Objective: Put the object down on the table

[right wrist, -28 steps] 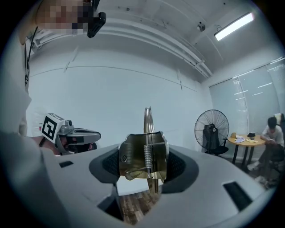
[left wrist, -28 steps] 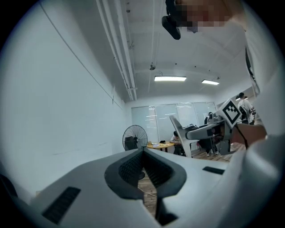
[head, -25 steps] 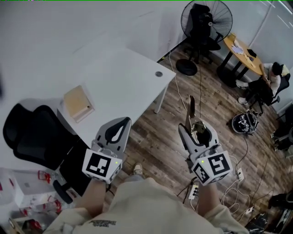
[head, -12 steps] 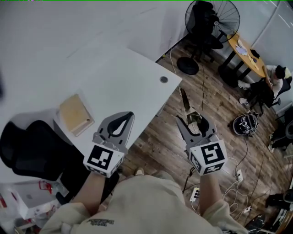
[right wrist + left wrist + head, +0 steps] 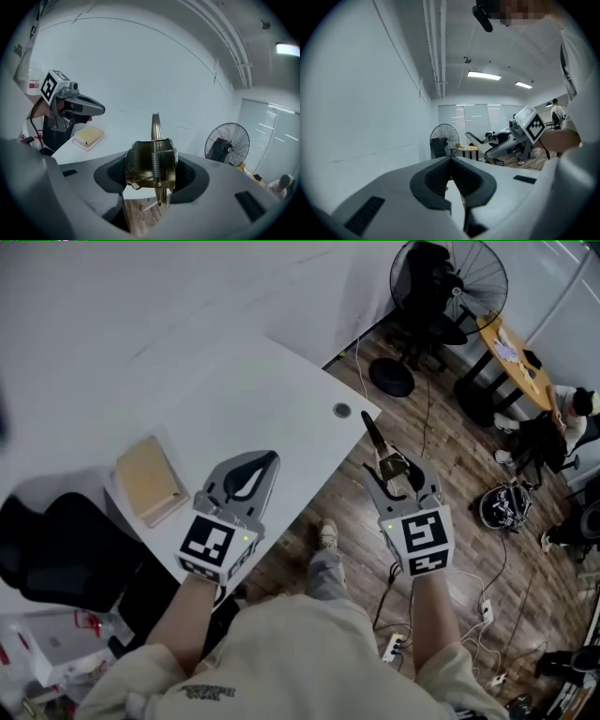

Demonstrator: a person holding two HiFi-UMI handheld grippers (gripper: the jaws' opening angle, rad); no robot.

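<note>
Moved: right gripper nearer white table.
Between its jaws: brass-coloured sprung metal tool, grasped.
Left gripper: clenched, empty.
Handling: we judge stiff, slick; hold body.

A tan book lies flat near the left edge of the white bench. Just below it, a black office chair sits tucked against that edge. Top right, a big black standing fan stands on the wood-plank floor with a dark chair in front of it. Beside the fan is a round wooden table with papers on top, and 1 person is seated at its far side. A white power strip lies on the floor lower down. Overhead, 2 ceiling light panels glow. Red-and-white packages clutter the bottom left corner.
</note>
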